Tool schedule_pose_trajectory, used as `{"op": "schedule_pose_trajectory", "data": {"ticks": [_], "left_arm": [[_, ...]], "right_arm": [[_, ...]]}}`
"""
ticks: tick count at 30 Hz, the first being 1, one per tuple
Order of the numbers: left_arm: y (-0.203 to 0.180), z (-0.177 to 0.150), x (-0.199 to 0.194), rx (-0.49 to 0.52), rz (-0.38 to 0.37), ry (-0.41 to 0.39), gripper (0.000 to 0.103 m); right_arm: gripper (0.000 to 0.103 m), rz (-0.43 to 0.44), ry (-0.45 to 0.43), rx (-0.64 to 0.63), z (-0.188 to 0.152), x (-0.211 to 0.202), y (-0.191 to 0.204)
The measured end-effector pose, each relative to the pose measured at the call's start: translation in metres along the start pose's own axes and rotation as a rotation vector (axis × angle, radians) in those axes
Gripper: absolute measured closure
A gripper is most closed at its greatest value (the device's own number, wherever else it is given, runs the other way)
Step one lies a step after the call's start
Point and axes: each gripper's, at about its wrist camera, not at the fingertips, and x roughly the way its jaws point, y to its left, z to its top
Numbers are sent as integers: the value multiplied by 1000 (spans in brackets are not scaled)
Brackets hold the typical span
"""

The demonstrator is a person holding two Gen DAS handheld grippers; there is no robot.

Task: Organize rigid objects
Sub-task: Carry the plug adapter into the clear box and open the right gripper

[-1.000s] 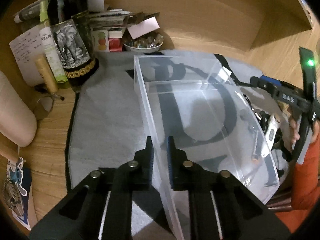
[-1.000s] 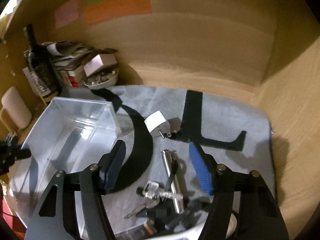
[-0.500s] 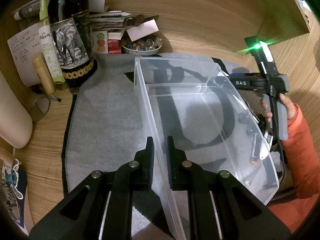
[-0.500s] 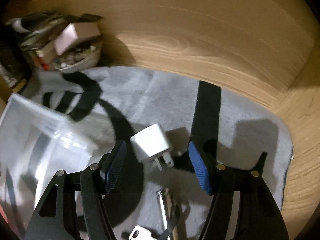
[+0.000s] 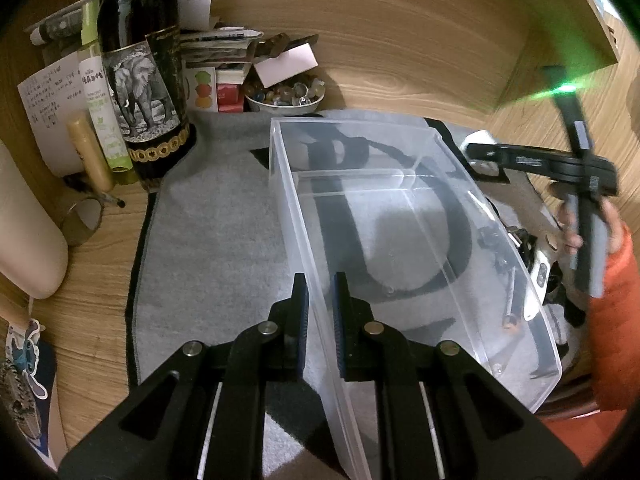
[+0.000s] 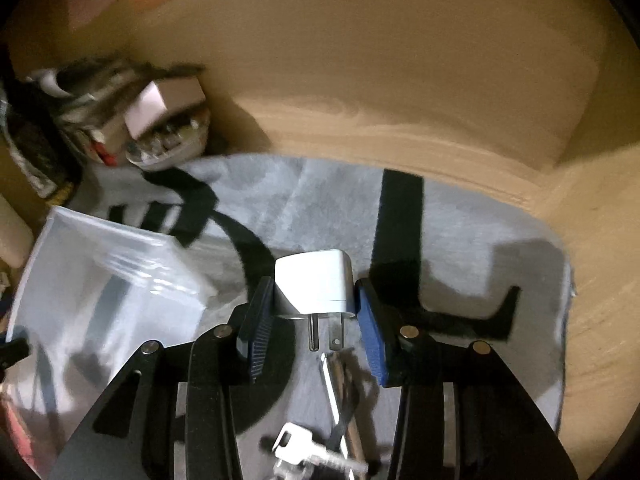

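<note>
A clear plastic box (image 5: 400, 128) stands on the grey mat (image 5: 216, 232). My left gripper (image 5: 320, 284) is shut on the box's near-left wall, one pad on each side of it. A white plug adapter (image 6: 316, 280) lies on the mat (image 6: 460, 240) to the right of the box (image 6: 100, 280), its prongs pointing at the camera. My right gripper (image 6: 316, 300) is closing around the adapter, and both blue pads touch its sides. In the left wrist view the right gripper (image 5: 480, 156) shows beyond the box's far right corner, held by a hand in an orange sleeve (image 5: 612, 312).
Keys (image 6: 304, 448) and a thin metal tool (image 6: 336, 376) lie on the mat just behind the adapter. A dark bottle with an elephant label (image 5: 140, 72), tubes, papers and a bowl of small stones (image 5: 284, 98) crowd the back left corner. Wooden walls close off the back and right.
My right gripper moved forward past the keys and metal tool to the white adapter and narrowed until its pads met it. The adapter turned square between the pads. Left gripper kept its hold.
</note>
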Motion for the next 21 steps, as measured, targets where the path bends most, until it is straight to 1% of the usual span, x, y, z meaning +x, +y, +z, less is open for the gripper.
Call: {"op": "schedule_pose_trajectory", "data": {"ticks": [3,9,14,17,21], "left_arm": [[-1,-1,-1,-2,8,-11,91],[-1,-3,-1,-10,15,-25,91],[-5,-5,0,16,39,-38,91],[-7,-5,-1,28,48,-45,91],[-5,-5,-1,25,38,-45,91]], "right_arm": [[66,28,-44,4,-7,-28,4],[66,62,-133,-24,-14,-67,24],[66,74,-175,-75,-19,-83,47],[66,98,-181,-108,-21,-86,65],[66,125,-168,-164,-24,-82,92]]}}
